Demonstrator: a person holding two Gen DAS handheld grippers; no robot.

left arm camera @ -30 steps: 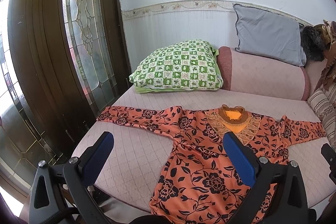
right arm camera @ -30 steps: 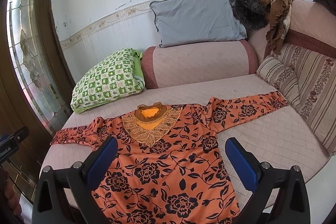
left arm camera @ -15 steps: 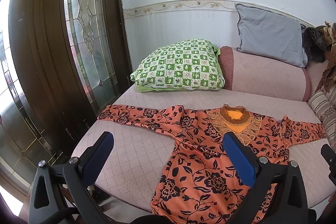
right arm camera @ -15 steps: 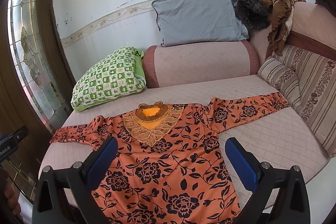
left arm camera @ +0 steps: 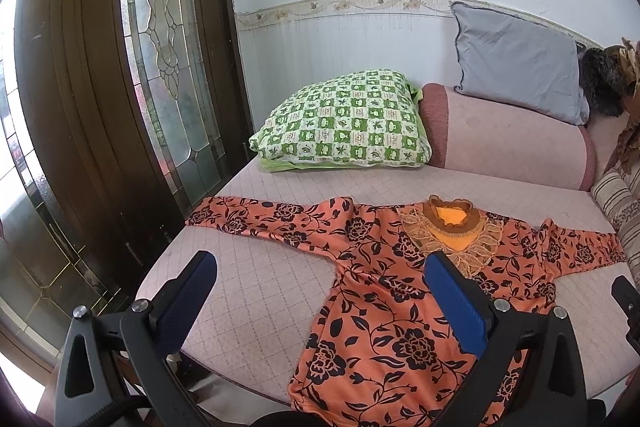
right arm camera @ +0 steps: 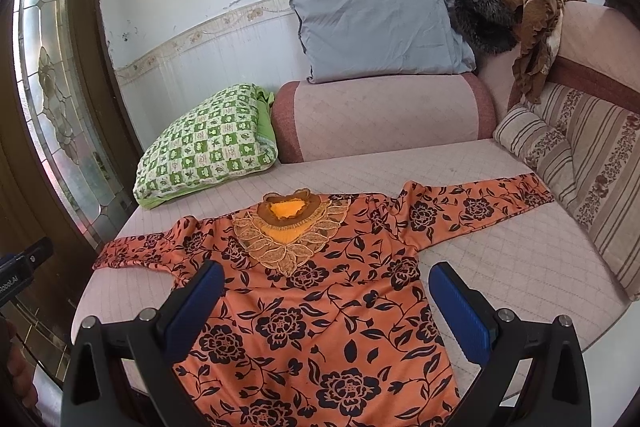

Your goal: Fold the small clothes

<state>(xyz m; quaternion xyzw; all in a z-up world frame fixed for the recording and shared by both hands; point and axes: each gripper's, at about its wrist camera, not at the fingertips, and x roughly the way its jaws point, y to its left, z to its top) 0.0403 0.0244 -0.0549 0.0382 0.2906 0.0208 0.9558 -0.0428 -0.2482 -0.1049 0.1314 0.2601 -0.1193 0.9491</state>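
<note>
Left wrist view: orange floral top (left arm camera: 400,291) lies flat on the sofa seat (left arm camera: 256,287), sleeves spread, in front of the green checked pillow (left arm camera: 344,123). Left hand-held gripper (left arm camera: 320,291) and right hand-held gripper (right arm camera: 326,301) both released, hovering above the top, holding nothing.

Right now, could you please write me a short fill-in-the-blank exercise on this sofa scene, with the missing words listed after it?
1. The orange floral blouse lies flat with both sleeves spread ____.
2. The pillow beside the door is checked white and ____.
3. The grey cushion rests on top of the sofa's ____.
4. Both the left hand-held gripper and the right hand-held gripper have jaws that stand ____.

Missing words: out; green; backrest; open
</note>
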